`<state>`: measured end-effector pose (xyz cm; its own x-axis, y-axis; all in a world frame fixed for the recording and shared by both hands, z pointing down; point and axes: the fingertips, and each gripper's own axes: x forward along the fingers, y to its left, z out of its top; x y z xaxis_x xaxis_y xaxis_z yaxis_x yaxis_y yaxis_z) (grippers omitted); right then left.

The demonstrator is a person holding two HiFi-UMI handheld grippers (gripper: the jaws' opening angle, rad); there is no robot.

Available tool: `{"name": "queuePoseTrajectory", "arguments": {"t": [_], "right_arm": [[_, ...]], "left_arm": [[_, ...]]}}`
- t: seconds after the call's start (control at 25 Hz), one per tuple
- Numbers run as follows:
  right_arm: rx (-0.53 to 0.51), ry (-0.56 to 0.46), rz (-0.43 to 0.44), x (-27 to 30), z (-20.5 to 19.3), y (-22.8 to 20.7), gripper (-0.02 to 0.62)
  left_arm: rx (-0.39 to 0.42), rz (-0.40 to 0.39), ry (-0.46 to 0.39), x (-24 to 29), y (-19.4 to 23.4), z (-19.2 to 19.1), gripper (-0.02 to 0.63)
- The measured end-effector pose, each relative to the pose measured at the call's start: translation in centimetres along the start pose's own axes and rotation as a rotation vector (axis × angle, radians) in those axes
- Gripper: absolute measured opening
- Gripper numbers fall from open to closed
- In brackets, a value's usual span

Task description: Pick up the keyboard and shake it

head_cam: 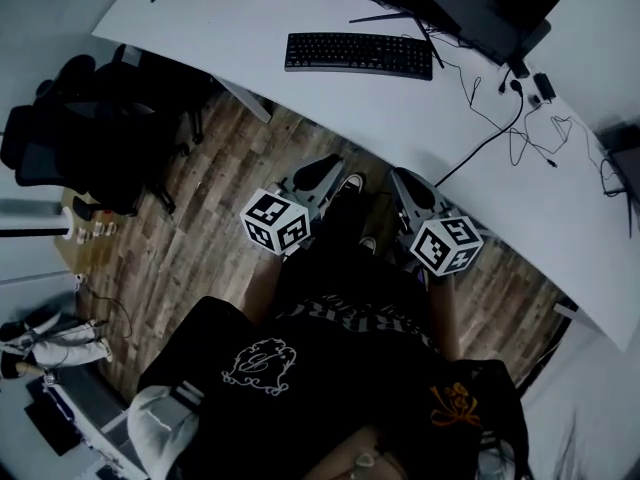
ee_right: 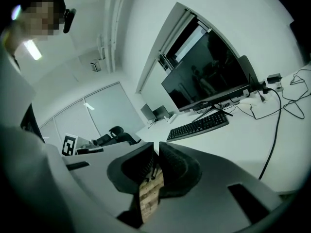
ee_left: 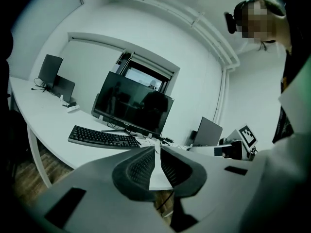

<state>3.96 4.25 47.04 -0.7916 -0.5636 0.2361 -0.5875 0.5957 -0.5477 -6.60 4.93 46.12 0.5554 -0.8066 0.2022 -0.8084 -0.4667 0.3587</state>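
Note:
The black keyboard (head_cam: 358, 54) lies flat on the white curved desk (head_cam: 250, 28), in front of a dark monitor (head_cam: 450, 3). Both grippers hang over the wooden floor, well short of the desk edge and apart from the keyboard. My left gripper (head_cam: 322, 168) has its jaws together with nothing between them; in its own view (ee_left: 156, 152) the keyboard (ee_left: 102, 137) sits far off at the left. My right gripper (head_cam: 402, 176) is likewise shut and empty; its view (ee_right: 156, 149) shows the keyboard (ee_right: 198, 125) ahead on the right.
Black cables (head_cam: 520, 128) trail across the desk right of the keyboard. A black office chair (head_cam: 90, 118) stands at the left on the wooden floor (head_cam: 200, 228). More monitors (ee_left: 51, 72) line the desk. The person's shoes (head_cam: 350, 183) show between the grippers.

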Motion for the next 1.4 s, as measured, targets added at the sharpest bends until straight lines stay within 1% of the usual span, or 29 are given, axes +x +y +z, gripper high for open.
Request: {"name": "queuePoseTrajectory", "arguments": {"t": [0.16,0.36,0.48,0.72,0.92,1.16,1.4], "right_arm": [[-0.016,0.004,0.028,-0.7,-0.8,1.1,0.035],[-0.055,0.022,0.048,-1.2,-1.3,2.3,0.015],[-0.080,0.031,0.061,-1.4,-1.4,2.7,0.015],[-0.098,0.027,0.087,-1.7,-1.1,3.7,0.015],[-0.117,0.021,0.100,-2.0,-1.0,4.2,0.015],[-0.147,0.011,0.091,-2.4,-0.7,4.6,0.014],[-0.186,0.015,0.078,-2.7,-0.3,4.4,0.014]], "left_arm": [[0.001,0.013,-0.007,-1.7,-1.1,-0.6,0.048],[0.002,0.031,-0.030,-3.2,-2.0,-0.1,0.048],[0.005,0.037,-0.036,-3.6,-2.5,0.0,0.048],[0.006,0.043,-0.036,-4.3,-3.2,-0.1,0.048],[0.015,0.035,-0.028,-4.4,-3.6,-0.4,0.048],[0.030,0.009,-0.027,-4.4,-4.2,-0.1,0.048],[0.034,0.001,-0.022,-4.1,-4.8,-0.2,0.048]]}}
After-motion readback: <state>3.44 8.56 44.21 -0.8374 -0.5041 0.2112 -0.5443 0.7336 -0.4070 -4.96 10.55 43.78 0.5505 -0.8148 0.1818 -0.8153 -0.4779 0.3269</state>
